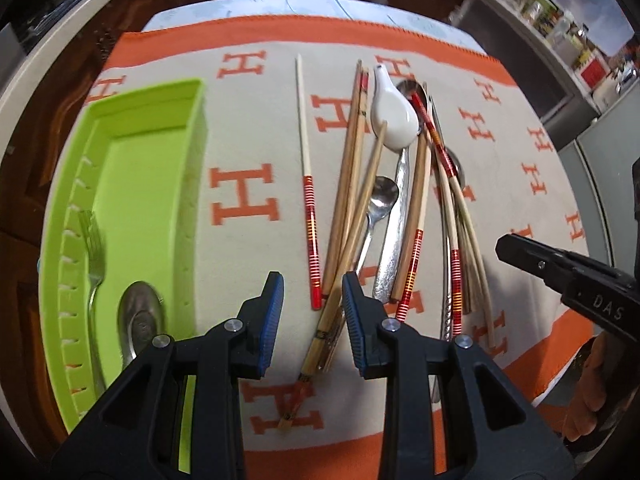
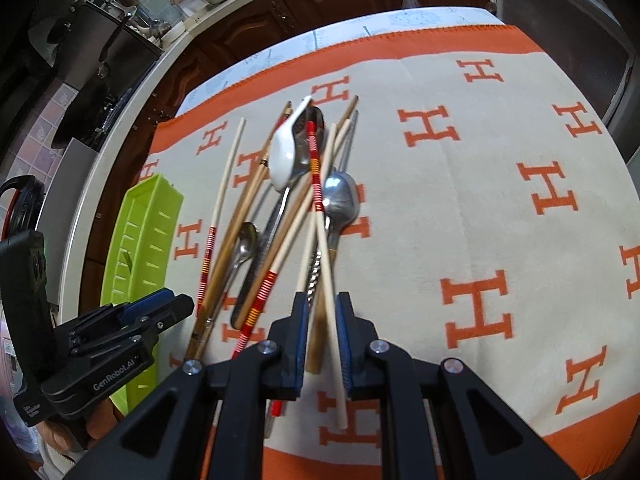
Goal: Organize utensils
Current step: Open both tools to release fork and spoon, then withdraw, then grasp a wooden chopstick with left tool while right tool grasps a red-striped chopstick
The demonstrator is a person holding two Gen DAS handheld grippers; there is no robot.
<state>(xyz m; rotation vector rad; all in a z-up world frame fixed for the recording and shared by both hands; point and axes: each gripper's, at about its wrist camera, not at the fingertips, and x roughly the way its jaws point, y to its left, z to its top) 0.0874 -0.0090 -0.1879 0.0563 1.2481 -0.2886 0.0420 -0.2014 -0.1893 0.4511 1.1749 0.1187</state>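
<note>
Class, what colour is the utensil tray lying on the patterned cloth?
Lime green; the tray shows best in the left wrist view, with a fork inside.

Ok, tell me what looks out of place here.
The chopsticks and spoons lie crossed in a loose heap on the cloth, not in the green tray, which holds only a fork and a spoon.

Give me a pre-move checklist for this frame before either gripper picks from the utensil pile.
1. Left gripper open and empty: ok.
2. Right gripper closed on one chopstick only: cannot tell; a brown stick also lies between its fingers.
3. Green tray has free room: ok; only a fork and metal spoon inside.
4. Pile untangled: not ok; chopsticks cross the white ceramic spoon.
5. Grippers apart: ok.
</note>
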